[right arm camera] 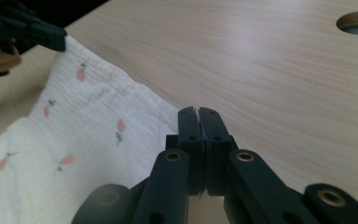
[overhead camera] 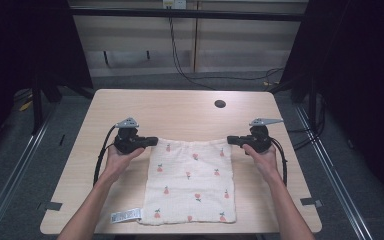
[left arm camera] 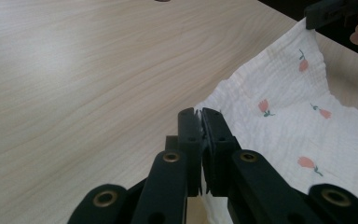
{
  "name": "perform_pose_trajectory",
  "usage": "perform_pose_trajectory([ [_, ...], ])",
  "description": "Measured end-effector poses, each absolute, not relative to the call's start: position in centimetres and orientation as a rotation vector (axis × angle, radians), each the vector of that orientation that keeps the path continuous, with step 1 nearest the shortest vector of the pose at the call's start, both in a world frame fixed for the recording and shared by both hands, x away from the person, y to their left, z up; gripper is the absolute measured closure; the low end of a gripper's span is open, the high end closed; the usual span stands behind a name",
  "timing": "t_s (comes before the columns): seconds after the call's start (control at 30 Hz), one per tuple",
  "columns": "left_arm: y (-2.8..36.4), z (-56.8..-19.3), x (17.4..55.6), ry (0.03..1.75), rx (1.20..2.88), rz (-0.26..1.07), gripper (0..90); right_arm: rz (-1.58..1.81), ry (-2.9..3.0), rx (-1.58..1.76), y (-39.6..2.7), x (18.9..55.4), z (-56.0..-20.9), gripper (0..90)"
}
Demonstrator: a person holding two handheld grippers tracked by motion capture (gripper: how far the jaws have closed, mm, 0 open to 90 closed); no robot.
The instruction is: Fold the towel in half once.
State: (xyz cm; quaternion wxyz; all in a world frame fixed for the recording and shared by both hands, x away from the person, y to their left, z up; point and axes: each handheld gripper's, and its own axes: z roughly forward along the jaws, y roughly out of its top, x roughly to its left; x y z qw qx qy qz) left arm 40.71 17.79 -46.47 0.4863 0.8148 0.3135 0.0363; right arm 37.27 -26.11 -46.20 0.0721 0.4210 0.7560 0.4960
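The wooden table (overhead camera: 180,112) carries a cream cloth (overhead camera: 192,182) printed with small fruits, lying toward its near edge, long axis running away from the person. The left gripper (overhead camera: 152,141) pinches the cloth's far-left corner; the right gripper (overhead camera: 231,140) pinches the far-right, jaws pressed together, seemingly on thin fabric. Far edge sags between them.

bare table (overhead camera: 180,107) beyond cloth (overhead camera: 190,180), cable hole (overhead camera: 220,104) flush

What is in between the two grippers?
The far edge of the cream cloth stretches between the left gripper and right gripper, sagging slightly in the high view.
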Motion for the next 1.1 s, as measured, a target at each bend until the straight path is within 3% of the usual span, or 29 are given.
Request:
perform_pose_trajectory([
  [0.7,17.9,-45.0,40.4,0.731,1.951,0.128,87.7,1.576,2.217,1.204,-26.8,36.9,-44.0,88.8],
  [1.1,17.7,-43.7,38.2,0.669,1.984,0.144,87.6,1.539,2.271,1.153,-26.5,34.2,-42.5,88.8],
])
